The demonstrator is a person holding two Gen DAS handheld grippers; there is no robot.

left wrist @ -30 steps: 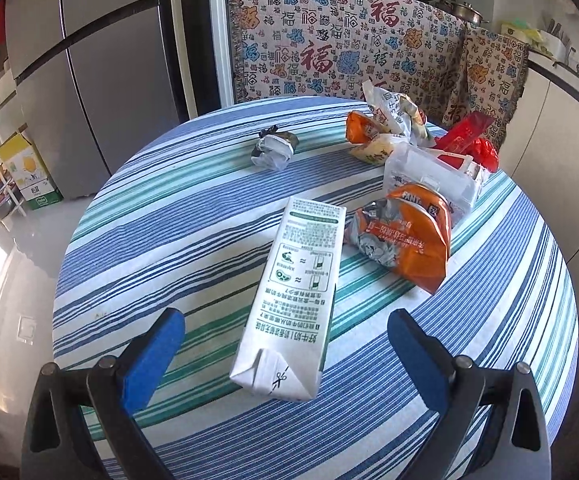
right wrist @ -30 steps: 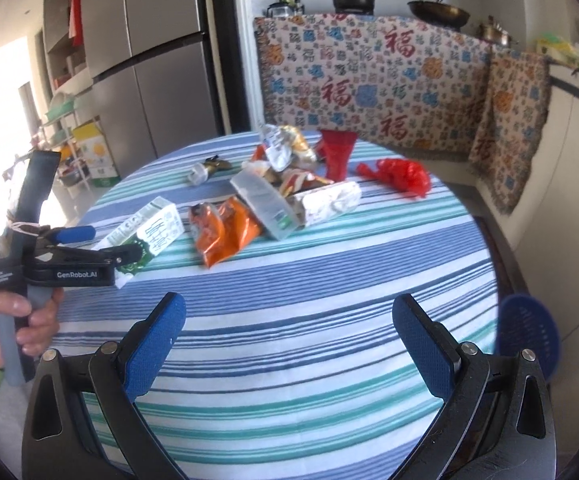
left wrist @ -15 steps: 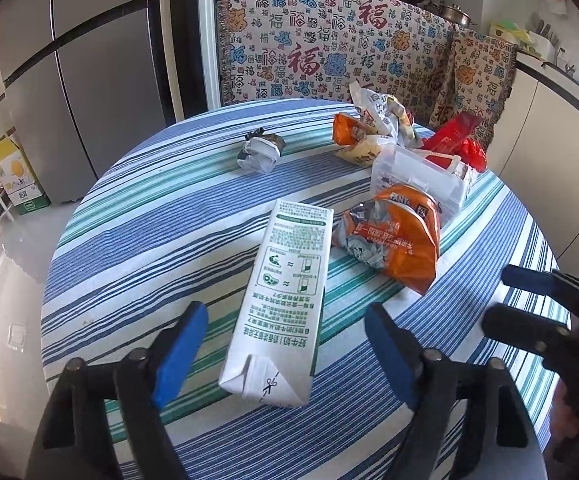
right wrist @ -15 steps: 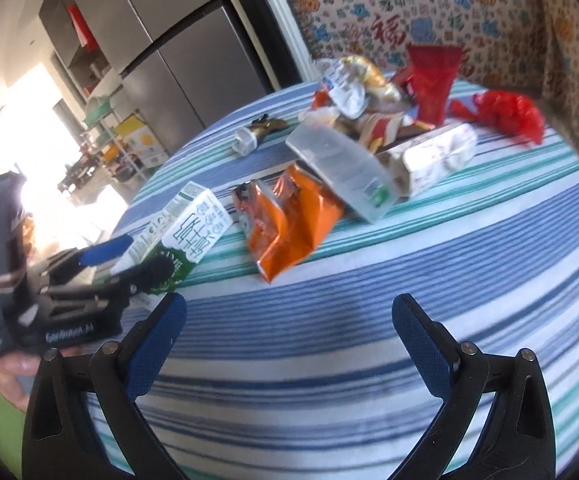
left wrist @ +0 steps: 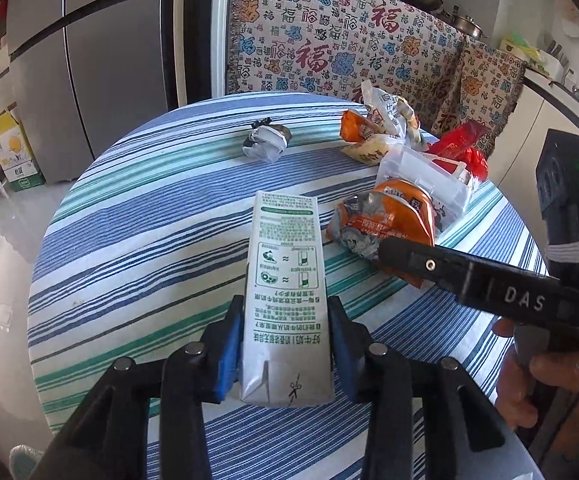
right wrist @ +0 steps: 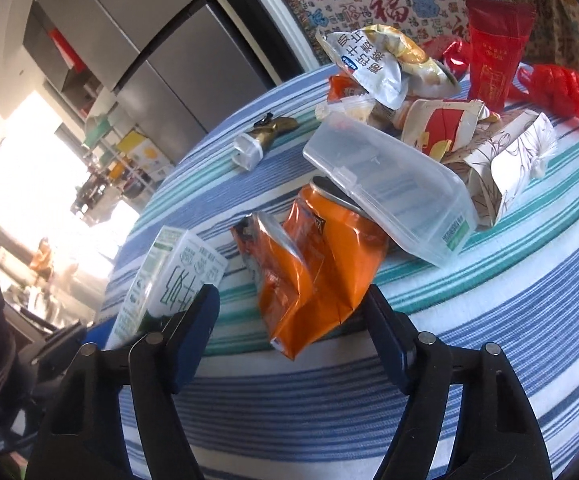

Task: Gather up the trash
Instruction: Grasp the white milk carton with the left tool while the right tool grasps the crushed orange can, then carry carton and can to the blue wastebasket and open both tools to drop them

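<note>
Trash is spread over the round striped worktop [left wrist: 137, 216]. A white-and-green milk carton [left wrist: 287, 304] lies flat at the six o'clock edge of the worktop in the left wrist view, its folded end toward the camera. It is flanked by the blue-padded fingers [left wrist: 225, 350] of the left gripper [left wrist: 285, 354], which are closing; the pads appear to be touching the carton's sides, so the carton is gripped between them.

At about three o'clock from the carton a crumpled orange snack bag [left wrist: 385, 226] is seen, partly covered by a clear plastic box [left wrist: 425, 178]. In the right wrist view the same orange bag [right wrist: 317, 276] lies between the fingers [right wrist: 195, 332] of the right gripper [right wrist: 289, 336], which are closing but are not yet pressed on it; gaps can be seen on both sides. The clear box [right wrist: 389, 188] rests tilted on the bag's far end.

Farther back, toward twelve o'clock, a silver-and-yellow wrapper [right wrist: 377, 60], a crushed red-and-white paper cup [right wrist: 441, 124], a patterned paper bag [right wrist: 505, 164], a red pouch [right wrist: 493, 56] and a red plastic bag [right wrist: 557, 88] are piled together. A small crumpled wrapper [left wrist: 265, 142] lies apart at eleven o'clock. The right gripper's body, held by a hand [left wrist: 549, 384], is seen at four o'clock in the left view.
</note>
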